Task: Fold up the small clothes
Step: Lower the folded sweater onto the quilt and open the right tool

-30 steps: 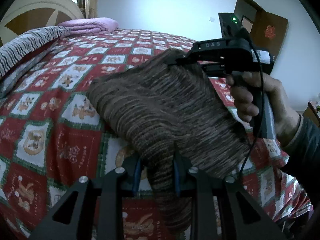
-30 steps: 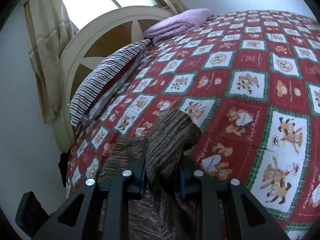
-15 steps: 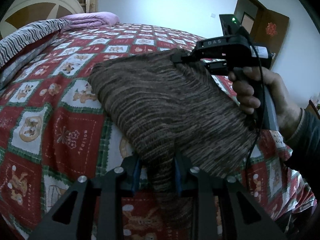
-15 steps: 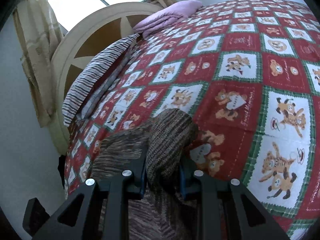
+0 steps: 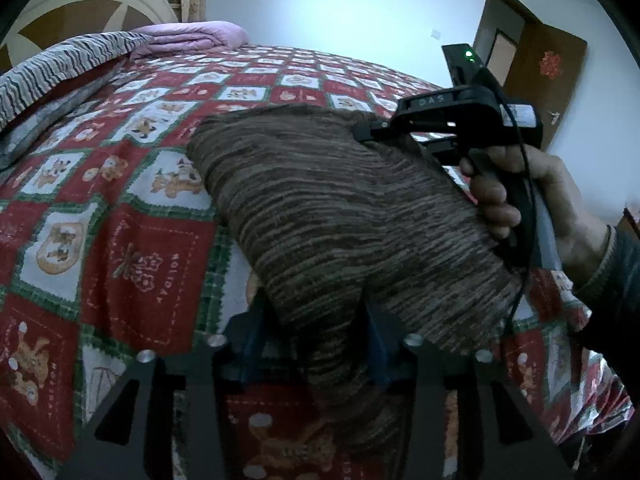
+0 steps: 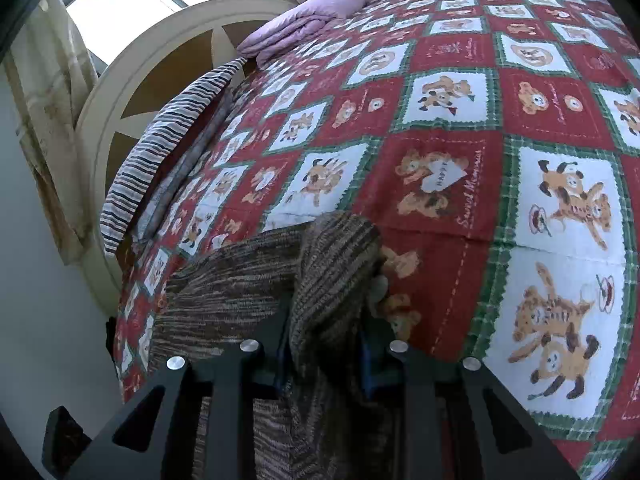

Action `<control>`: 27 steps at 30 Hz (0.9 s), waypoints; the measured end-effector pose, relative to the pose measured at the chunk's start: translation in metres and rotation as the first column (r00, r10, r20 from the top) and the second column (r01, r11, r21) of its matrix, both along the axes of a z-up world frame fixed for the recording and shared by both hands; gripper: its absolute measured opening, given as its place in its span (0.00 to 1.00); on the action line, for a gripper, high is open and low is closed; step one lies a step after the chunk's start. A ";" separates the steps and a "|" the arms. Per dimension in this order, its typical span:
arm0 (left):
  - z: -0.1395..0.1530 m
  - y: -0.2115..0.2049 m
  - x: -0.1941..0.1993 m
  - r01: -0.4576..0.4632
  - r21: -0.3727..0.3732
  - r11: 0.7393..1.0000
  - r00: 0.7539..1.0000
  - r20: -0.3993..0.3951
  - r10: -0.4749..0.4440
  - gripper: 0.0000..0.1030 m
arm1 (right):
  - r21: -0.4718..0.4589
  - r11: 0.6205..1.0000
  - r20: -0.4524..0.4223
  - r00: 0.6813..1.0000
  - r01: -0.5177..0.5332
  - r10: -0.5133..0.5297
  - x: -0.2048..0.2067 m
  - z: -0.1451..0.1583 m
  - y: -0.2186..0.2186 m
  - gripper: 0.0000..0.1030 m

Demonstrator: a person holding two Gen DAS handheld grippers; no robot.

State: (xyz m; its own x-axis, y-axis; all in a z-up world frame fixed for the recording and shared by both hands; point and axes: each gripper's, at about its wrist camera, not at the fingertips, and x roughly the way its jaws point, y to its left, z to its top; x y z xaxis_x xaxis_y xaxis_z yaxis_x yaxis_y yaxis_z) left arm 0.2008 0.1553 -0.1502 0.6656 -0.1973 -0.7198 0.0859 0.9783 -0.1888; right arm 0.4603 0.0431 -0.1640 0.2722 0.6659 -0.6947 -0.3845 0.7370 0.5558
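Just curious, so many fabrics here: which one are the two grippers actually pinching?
The brown striped knit garment; the purple blanket and the striped one lie untouched by the headboard.

brown striped knit garment | bunched, stretched between both ends | lifted partly above the bed

In the left wrist view, the brown knit garment covers the tips of the left gripper, so its pad faces cannot be seen. The same cloth hides the front of the right gripper in the upper right. The person's sleeve runs off the right edge. In the right wrist view, the garment's lower part drops out of the bottom edge, and the bedspread is cut off at the right.
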 end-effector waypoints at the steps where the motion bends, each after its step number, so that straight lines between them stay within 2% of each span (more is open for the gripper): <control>1: 0.000 0.000 0.000 -0.003 0.002 1.000 1.000 -0.001 0.003 0.52 | -0.002 1.000 -0.003 1.000 0.001 -0.001 0.000 0.000 0.000 0.31; 3: 0.000 0.002 0.001 -0.008 0.004 1.000 1.000 -0.003 0.008 0.54 | -0.005 1.000 -0.009 1.000 0.002 -0.002 -0.001 0.000 -0.001 0.40; 9: 0.000 0.002 0.002 -0.019 0.019 1.000 1.000 -0.003 0.019 0.61 | -0.016 1.000 -0.001 1.000 -0.012 0.012 -0.016 0.005 -0.013 0.58; 12: 0.005 0.005 0.001 -0.032 0.024 0.999 0.999 0.001 0.032 0.63 | -0.040 0.999 0.021 1.000 -0.011 0.012 -0.030 0.009 -0.024 0.59; 14: 0.015 0.009 -0.003 -0.040 0.011 0.999 0.998 0.040 0.040 0.63 | -0.023 1.000 0.021 1.000 -0.017 0.018 -0.042 0.011 -0.038 0.59; 15: 0.023 0.013 -0.004 -0.053 0.008 0.999 0.996 0.071 0.052 0.68 | -0.019 1.000 0.024 0.999 -0.020 0.021 -0.049 0.012 -0.043 0.59; 16: 0.028 0.015 -0.004 -0.072 0.014 0.997 0.993 0.096 0.070 0.77 | -0.022 1.000 0.035 0.999 -0.021 0.022 -0.058 0.014 -0.051 0.59; 18: 0.035 0.021 0.002 -0.111 0.039 0.993 0.985 0.134 0.104 0.84 | -0.024 0.999 0.053 0.998 -0.021 0.022 -0.074 0.017 -0.065 0.59; 23: 0.025 0.030 0.043 -0.168 0.157 0.973 0.981 0.129 0.148 0.84 | 0.006 1.000 0.030 0.999 -0.030 0.029 -0.109 0.013 -0.089 0.59; 26: 0.012 0.031 0.053 -0.155 0.176 0.972 0.985 0.096 0.140 0.87 | -0.015 0.997 0.009 0.997 -0.078 0.079 -0.130 0.004 -0.084 0.59; 27: 0.009 0.031 0.054 -0.164 0.183 0.969 0.985 0.082 0.151 0.90 | -0.058 0.995 0.039 0.996 -0.081 0.083 -0.138 0.003 -0.082 0.45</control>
State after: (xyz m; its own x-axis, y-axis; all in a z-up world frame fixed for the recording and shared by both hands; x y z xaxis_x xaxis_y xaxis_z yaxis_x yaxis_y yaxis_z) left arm 0.2550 0.1863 -0.1409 0.7250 0.0488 -0.6870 -0.0658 0.9978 0.0016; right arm 0.3225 -0.0386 -0.1608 0.2479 0.6474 -0.7207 -0.4667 0.7317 0.4967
